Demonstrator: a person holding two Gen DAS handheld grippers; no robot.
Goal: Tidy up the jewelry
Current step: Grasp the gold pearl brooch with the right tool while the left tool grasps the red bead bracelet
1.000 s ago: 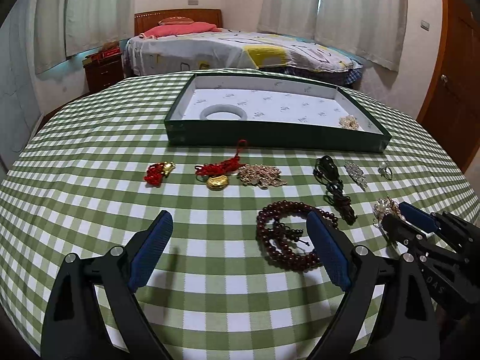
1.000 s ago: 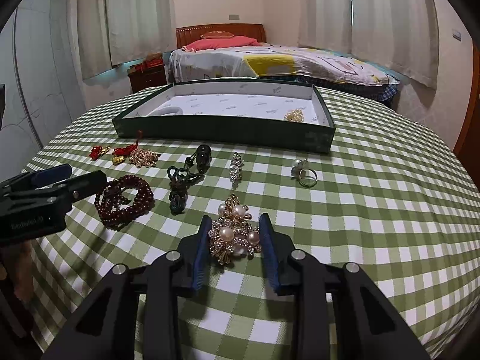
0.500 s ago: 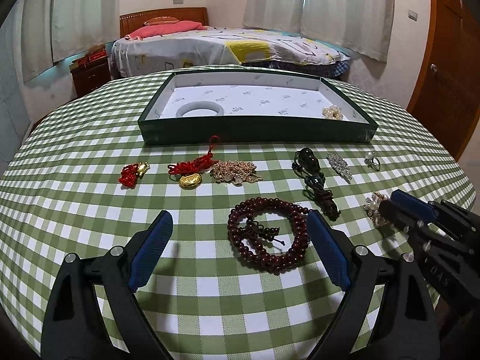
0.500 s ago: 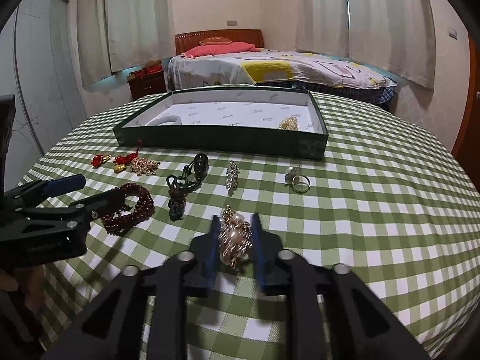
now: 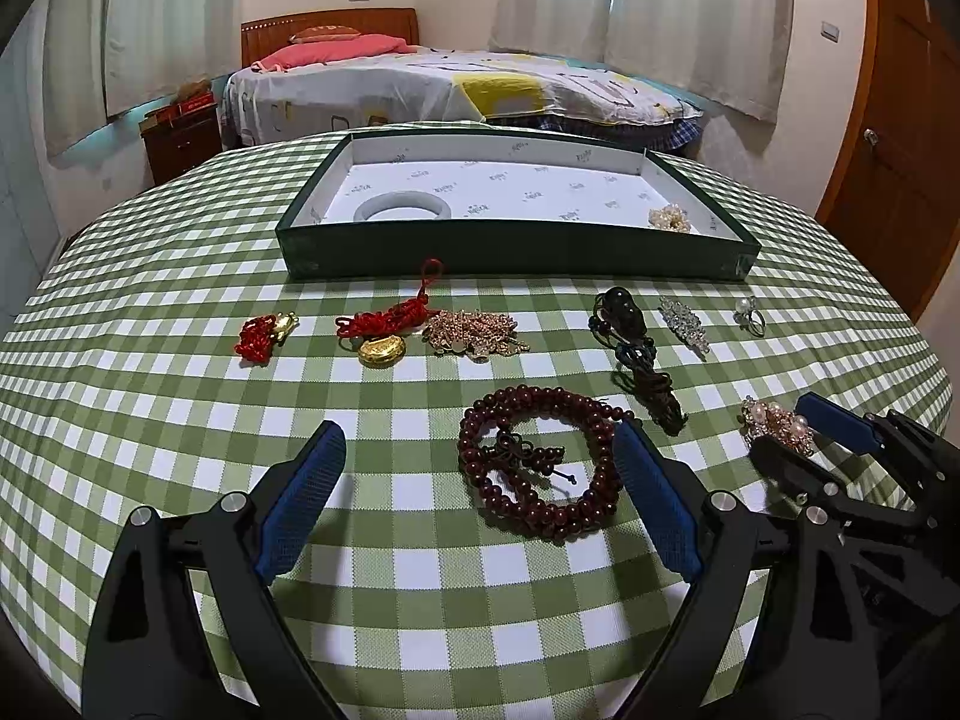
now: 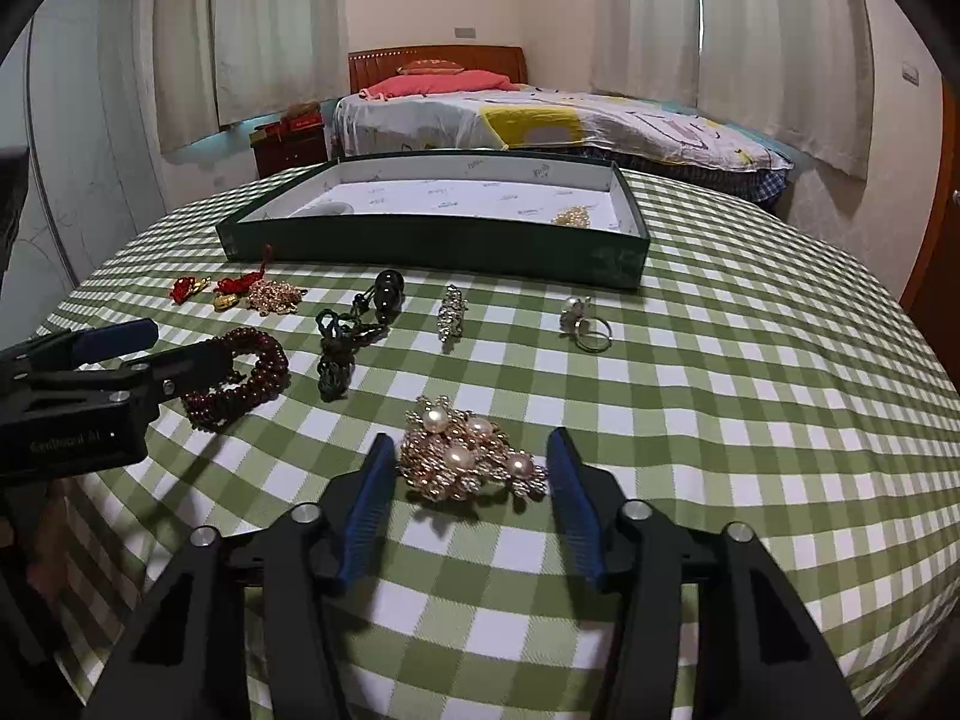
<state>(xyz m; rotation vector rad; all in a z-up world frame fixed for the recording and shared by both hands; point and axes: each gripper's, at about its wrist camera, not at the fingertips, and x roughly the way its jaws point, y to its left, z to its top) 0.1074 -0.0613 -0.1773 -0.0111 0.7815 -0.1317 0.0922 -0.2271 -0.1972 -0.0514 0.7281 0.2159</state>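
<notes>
**Brooch Lies Between Parted Fingers**

The right gripper [image 6: 468, 468] stands wide around the gold pearl-studded brooch [image 6: 474, 461] at lower centre; the left gripper [image 5: 480, 468] gapes beside dark red wooden beads [image 5: 537, 461]; the green tray [image 6: 432, 246] sits beyond.

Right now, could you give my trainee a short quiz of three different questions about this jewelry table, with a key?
1. True or false: the right gripper is shut on the pearl brooch.
2. Which item lies between the left gripper's open fingers?
A. the pearl ring
B. the dark red bead bracelet
C. the gold chain pile
3. Fill in: inside the green tray lie a pale ______ and a small pearl cluster.

Key
1. False: its fingers stand open on both sides of the brooch.
2. B
3. bangle
</notes>
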